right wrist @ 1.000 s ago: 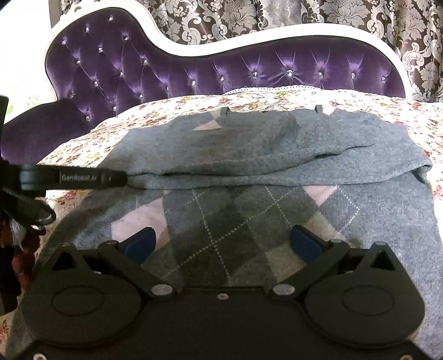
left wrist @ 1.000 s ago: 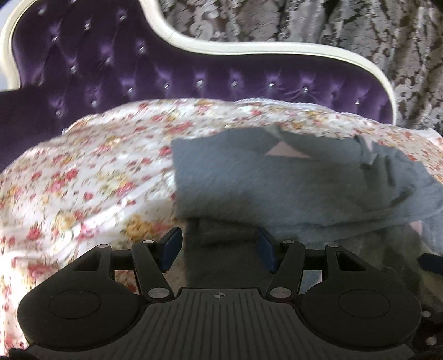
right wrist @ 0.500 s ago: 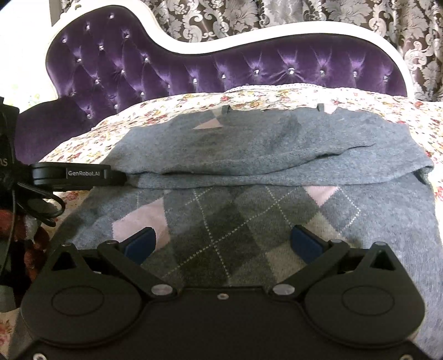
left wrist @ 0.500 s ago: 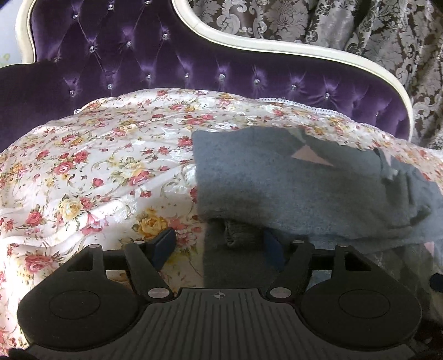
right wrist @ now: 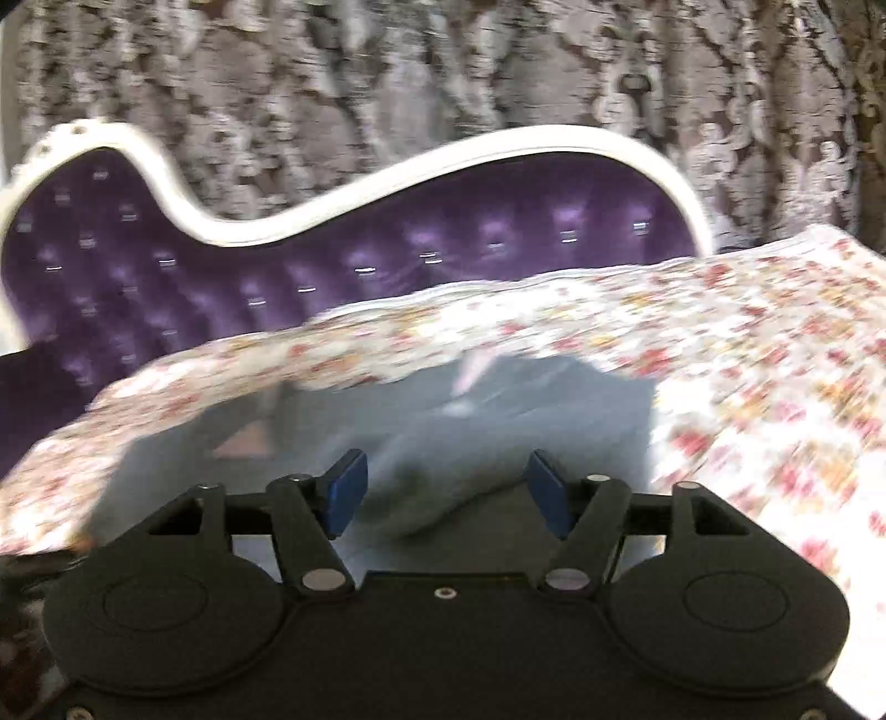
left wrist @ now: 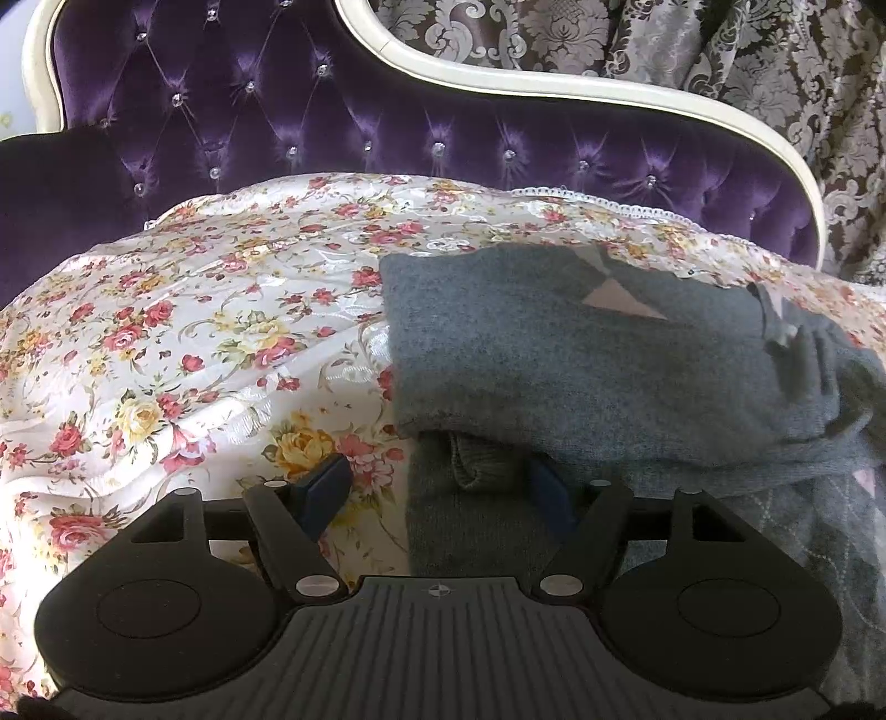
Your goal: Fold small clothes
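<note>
A grey argyle sweater [left wrist: 581, 354] lies on the floral bedspread [left wrist: 194, 332], its upper part folded down over the lower. My left gripper [left wrist: 437, 490] is open at the sweater's left edge. A ribbed cuff [left wrist: 476, 465] and the lower layer lie between its blue pads, which do not press on them. The right wrist view is blurred by motion. There my right gripper [right wrist: 446, 490] hovers over the right part of the sweater [right wrist: 498, 410]. Its jaws are closing, with a rumpled fold of cloth between them but not pinched.
A purple tufted headboard [left wrist: 332, 111] with a white frame runs along the far side of the bed, and patterned curtains [left wrist: 720, 44] hang behind it. Bedspread [right wrist: 747, 360] stretches to the right of the sweater.
My right gripper has swung from the sweater's middle toward its right side and its jaws have narrowed. The left gripper's jaws have widened a little and it has stayed at the left edge.
</note>
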Available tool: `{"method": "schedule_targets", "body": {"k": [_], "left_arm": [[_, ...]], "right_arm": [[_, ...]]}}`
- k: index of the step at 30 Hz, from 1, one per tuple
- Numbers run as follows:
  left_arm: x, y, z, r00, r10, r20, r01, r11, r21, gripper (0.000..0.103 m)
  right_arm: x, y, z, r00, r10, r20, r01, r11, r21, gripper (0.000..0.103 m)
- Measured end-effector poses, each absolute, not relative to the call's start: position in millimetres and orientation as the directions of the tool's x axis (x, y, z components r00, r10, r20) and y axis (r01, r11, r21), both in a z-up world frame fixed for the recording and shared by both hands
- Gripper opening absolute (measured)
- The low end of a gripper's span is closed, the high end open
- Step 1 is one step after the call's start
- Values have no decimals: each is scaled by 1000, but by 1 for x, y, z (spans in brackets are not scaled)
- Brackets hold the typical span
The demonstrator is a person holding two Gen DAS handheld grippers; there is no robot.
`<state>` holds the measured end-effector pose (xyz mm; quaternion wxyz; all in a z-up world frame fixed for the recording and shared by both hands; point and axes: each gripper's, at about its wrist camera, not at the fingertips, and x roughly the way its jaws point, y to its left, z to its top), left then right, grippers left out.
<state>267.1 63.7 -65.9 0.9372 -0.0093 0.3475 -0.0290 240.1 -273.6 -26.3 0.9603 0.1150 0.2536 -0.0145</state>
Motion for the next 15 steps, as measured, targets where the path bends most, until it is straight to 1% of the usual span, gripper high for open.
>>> {"method": "schedule_targets", "body": {"k": [4,10,12,13,15], "left_arm": [[267,64,-66,757,-64,-650,49,998,-41,71],[268,64,-66,756,-66,-651,49,998,-44,71],[268,64,-67,756,-66,-651,49,998,-44,71],[268,65,-67,756,-66,-651,49,998,-45,71],[269,65,-67,755,-67,-652,50,998,-45,71]], "right_arm": [[272,-289,-40,840,27,-543,105,972,211,70],[287,-283,-55,819,47,-572,79,978,193,69],[289,-279,-57,815,70,-575,54,979,195,58],[290,-278,-57,813,77,-577,46,980,196,39],[289,-274,-53,818,90,-569,31,980,198,12]]}}
